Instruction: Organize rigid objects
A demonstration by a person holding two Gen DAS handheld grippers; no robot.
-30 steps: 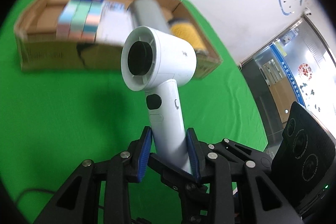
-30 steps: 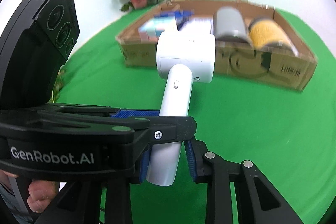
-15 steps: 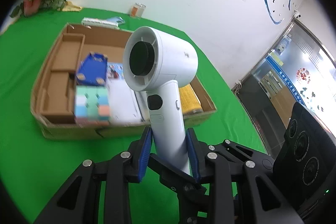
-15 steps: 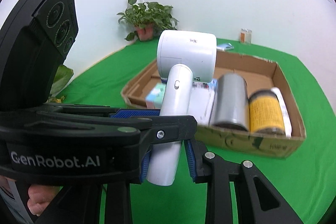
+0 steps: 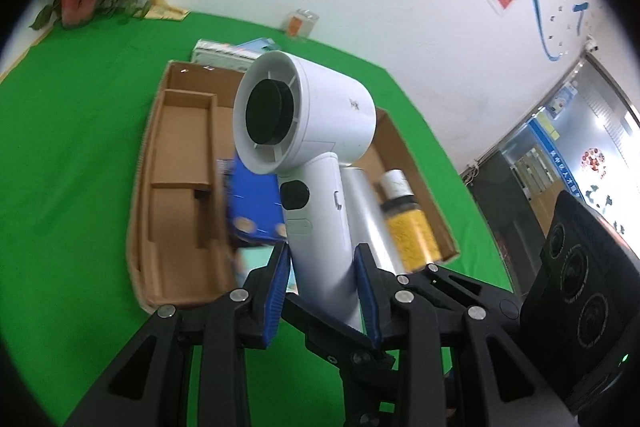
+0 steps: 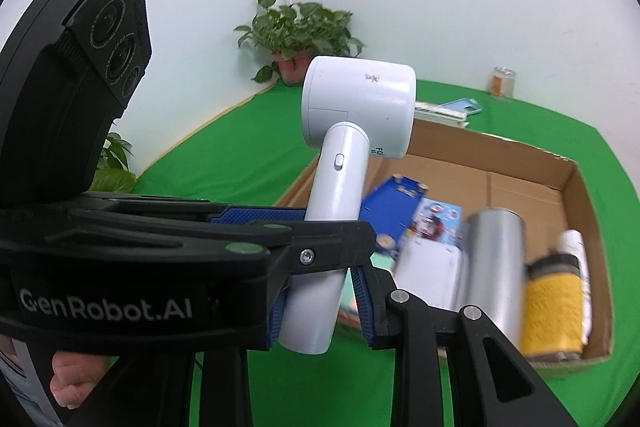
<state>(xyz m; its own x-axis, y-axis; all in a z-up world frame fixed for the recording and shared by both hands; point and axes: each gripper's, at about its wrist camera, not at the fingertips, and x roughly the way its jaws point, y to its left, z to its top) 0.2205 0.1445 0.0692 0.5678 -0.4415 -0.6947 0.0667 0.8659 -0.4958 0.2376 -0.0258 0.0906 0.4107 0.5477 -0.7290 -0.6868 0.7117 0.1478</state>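
Both grippers, left and right, pinch the white dryer by its handle. It's tilted above the box, can and jar inside.

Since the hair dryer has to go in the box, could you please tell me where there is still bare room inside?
Free: the cardboard box's recessed compartments along its left wall, and the floor by its far wall. Crowded: the near right, with blue box, silver cylinder and yellow jar side by side.
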